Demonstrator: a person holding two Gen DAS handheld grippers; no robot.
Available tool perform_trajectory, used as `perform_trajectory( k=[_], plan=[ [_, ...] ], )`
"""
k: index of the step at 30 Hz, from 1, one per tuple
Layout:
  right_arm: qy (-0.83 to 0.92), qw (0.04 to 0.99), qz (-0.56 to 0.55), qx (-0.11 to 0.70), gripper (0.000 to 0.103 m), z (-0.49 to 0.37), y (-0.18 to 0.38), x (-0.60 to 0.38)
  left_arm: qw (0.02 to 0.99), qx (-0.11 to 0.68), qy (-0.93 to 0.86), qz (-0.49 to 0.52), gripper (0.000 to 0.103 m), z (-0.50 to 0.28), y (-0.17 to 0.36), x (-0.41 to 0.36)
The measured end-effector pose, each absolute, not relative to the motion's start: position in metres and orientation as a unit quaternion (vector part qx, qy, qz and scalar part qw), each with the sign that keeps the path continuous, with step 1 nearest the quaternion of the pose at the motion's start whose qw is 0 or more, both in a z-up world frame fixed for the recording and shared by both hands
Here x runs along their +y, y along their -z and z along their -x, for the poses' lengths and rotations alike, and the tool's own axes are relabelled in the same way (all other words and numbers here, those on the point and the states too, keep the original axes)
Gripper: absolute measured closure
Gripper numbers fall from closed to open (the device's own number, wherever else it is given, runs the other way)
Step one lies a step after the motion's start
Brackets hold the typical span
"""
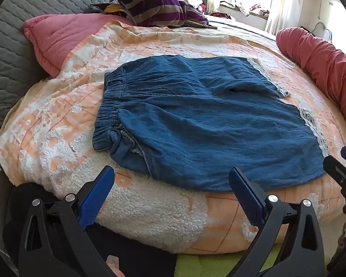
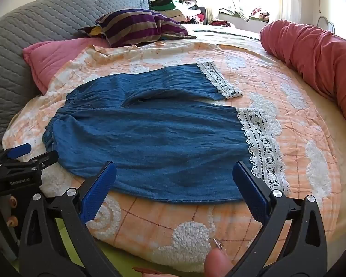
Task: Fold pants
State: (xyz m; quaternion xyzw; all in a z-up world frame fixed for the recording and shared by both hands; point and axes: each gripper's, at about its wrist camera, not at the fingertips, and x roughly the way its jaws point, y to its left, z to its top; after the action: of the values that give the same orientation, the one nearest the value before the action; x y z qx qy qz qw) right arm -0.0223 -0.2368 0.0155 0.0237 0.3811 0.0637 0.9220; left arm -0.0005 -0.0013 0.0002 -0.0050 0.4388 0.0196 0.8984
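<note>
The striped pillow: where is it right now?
In both views, the striped pillow lies at the bed's far side, behind the blue pants, beside the pink pillow.

Black grippers (image 1: pixel 171 184), blue fingers (image 1: pixel 96 198), silver screws, perhaps branded.

So the pants (image 1: pixel 196 120) lie flat on the quilt (image 1: pixel 150 210), right ahead of both grippers. Waistband sits off to the left, hems to the right. Left gripper (image 1: pixel 171 191) and right gripper (image 2: pixel 174 184) hang at the near edge. Striped pillow (image 2: pixel 138 26) lies further back, bolster (image 2: pixel 316 53) along the right.
</note>
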Motion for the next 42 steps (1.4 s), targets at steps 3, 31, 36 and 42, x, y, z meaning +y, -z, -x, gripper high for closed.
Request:
perform_trajectory(
  k=[3, 31, 36, 42],
  plan=[
    [-0.065, 0.921, -0.02, 0.384, 0.008, 0.022, -0.018, -0.239, 0.898, 0.44, -0.018, 0.007, 0.004, 0.0, 0.0, -0.001],
    [-0.054, 0.923, 0.001, 0.381, 0.008, 0.024, -0.02, -0.231, 0.899, 0.438, -0.013, 0.005, 0.004, 0.005, -0.002, -0.004],
    [-0.055, 0.923, 0.002, 0.381, 0.008, 0.025, -0.021, -0.231, 0.9, 0.436, -0.016, 0.006, 0.004, 0.005, -0.005, -0.002],
    [-0.055, 0.923, 0.003, 0.381, 0.008, 0.024, -0.021, -0.23, 0.9, 0.435, -0.015, 0.004, 0.004, 0.005, -0.006, -0.001]
  ],
)
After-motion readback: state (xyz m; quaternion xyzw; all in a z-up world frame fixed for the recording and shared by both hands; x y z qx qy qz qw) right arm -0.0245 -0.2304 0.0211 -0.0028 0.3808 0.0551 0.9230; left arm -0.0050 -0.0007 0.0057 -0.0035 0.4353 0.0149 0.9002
